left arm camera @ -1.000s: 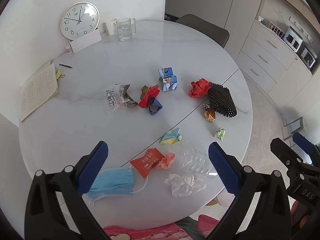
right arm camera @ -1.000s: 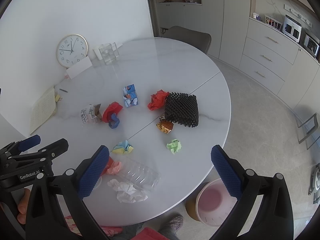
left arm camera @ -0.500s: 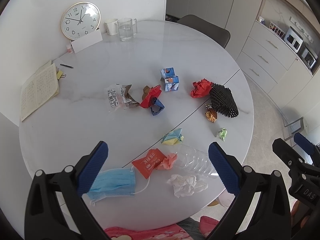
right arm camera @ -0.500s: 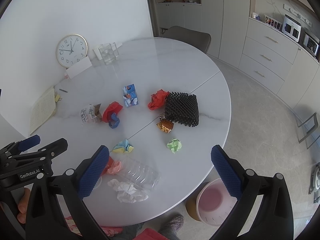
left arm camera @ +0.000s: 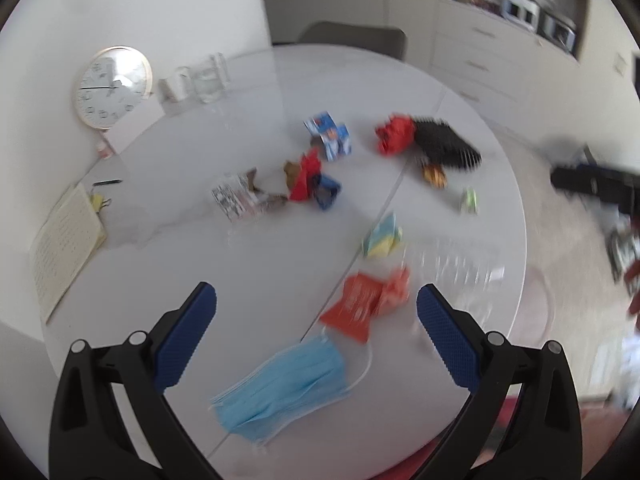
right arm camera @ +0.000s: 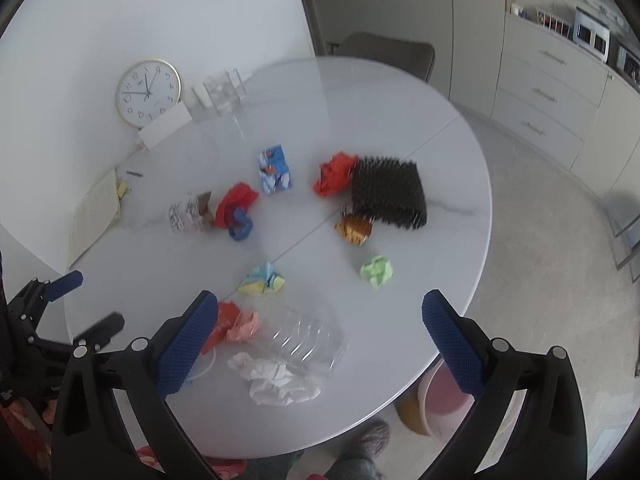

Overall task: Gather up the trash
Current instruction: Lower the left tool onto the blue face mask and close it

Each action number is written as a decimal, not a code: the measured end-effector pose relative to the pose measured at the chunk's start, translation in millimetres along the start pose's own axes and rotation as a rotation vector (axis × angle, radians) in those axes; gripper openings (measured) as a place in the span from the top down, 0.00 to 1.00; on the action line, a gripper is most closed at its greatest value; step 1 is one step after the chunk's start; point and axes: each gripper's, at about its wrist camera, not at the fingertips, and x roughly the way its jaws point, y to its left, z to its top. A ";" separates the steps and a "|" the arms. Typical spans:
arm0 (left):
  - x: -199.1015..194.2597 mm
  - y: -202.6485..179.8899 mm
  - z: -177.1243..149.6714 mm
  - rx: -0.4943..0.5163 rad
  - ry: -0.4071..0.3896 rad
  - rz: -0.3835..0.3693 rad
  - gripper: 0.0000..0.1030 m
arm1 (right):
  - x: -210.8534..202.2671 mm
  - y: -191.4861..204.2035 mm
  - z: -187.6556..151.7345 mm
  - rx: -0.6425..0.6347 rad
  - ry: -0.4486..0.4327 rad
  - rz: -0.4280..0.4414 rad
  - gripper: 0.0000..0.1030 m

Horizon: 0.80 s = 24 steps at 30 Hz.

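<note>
Trash lies scattered on a round white table. My left gripper is open above the near edge, over a blue face mask and a red packet. My right gripper is open above a clear plastic bottle and crumpled white tissue. Farther out lie a green paper ball, a yellow-blue wad, an orange wrapper, black mesh, red wads, a blue carton and a printed wrapper.
A clock, glasses and a card stand at the table's back; a notebook lies at the left. A pink bin stands on the floor under the near right edge. A chair and cabinets are behind.
My left gripper has swung down and leftward with motion blur, so the mask and red packet now sit between its fingers. The right gripper has moved closer to the bottle and tissue.
</note>
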 end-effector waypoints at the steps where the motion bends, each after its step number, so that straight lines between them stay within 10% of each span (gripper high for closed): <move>1: 7.6 3.1 -8.7 0.048 0.028 -0.031 0.06 | 3.5 0.3 -2.0 0.000 0.012 -0.002 0.02; 12: 87.6 20.5 -71.7 0.384 0.171 -0.159 0.07 | 38.4 5.8 -19.1 -0.009 0.135 -0.098 0.02; 24: 122.3 28.6 -86.5 0.513 0.210 -0.354 0.50 | 49.7 3.9 -15.9 0.125 0.155 -0.164 0.02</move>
